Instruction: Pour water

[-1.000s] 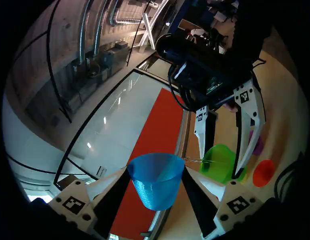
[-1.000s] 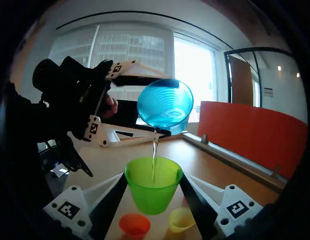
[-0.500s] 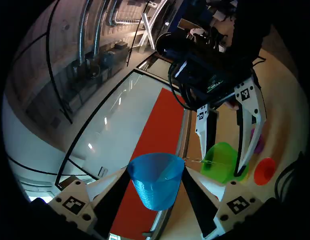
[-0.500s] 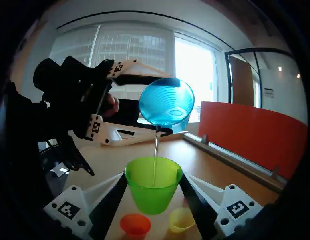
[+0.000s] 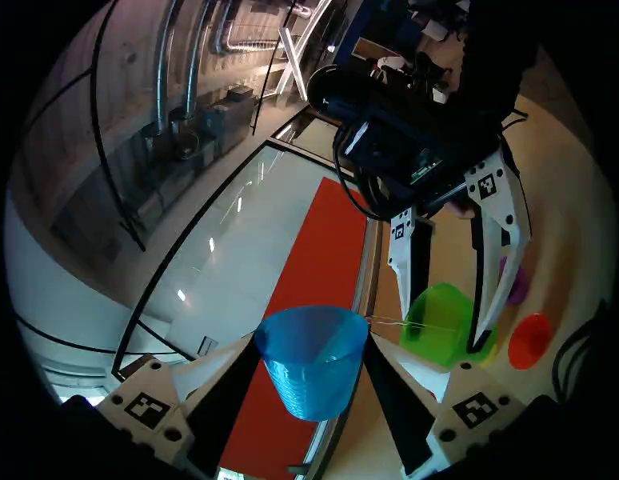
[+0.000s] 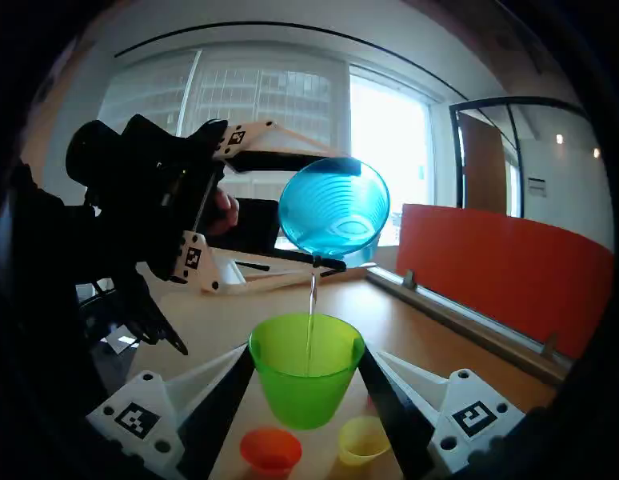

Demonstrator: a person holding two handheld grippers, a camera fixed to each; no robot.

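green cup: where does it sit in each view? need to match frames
Left gripper view: green cup lower right, farther off, between the tongs of the right gripper.
Right gripper view: green cup bottom centre, close up, between that gripper's own tongs.
Shared landmark: the tilted blue cup, with a thin water stream running from it into the green cup.

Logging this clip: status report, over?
Left gripper shut on blue cup, tipped, thin stream falling. Right gripper shut on green cup, catching it. Path unobstructed.
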